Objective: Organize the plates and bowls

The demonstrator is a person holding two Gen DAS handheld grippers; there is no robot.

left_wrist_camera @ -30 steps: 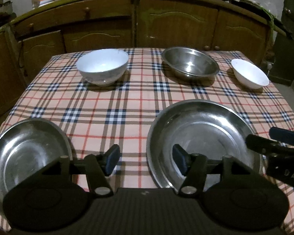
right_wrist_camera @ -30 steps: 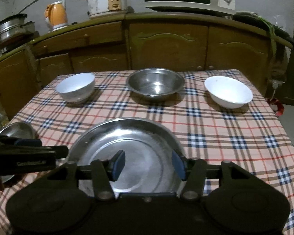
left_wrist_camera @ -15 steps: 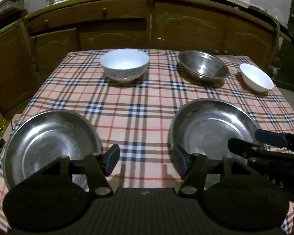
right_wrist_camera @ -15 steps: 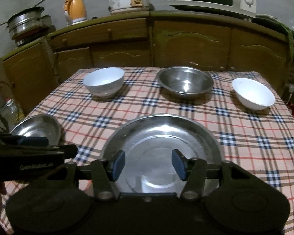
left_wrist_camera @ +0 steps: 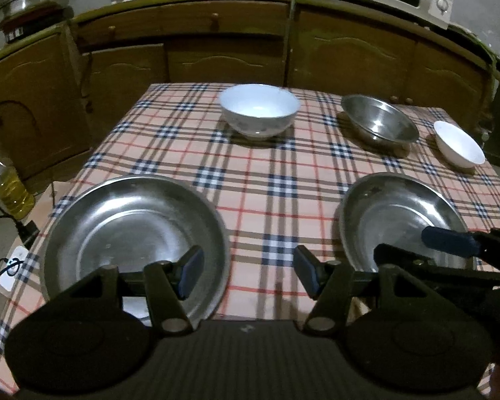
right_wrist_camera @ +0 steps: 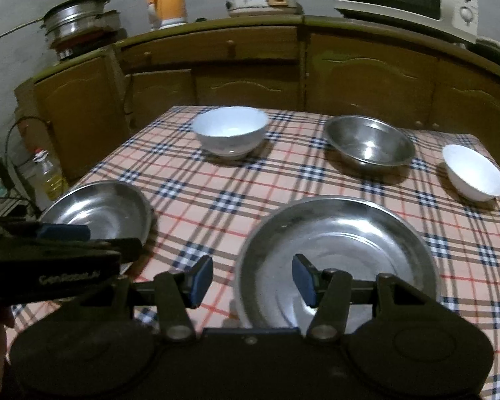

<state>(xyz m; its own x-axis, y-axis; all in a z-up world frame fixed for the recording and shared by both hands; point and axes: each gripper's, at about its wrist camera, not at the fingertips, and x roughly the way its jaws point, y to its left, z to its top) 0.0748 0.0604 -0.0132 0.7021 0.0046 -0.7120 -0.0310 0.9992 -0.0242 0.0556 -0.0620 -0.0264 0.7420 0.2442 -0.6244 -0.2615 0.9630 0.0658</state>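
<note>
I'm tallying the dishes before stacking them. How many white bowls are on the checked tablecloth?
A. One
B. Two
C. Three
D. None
B: a larger white ceramic bowl sits at the far left and a smaller white ceramic bowl at the far right, with a round steel bowl between them; the two wide, shallow steel plates nearer the camera are metal too.

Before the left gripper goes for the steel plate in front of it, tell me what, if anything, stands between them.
Nothing visible does. The left gripper is open and empty above the near table edge, and the left steel plate lies just ahead, partly under its left finger, with only checked tablecloth around.
</note>
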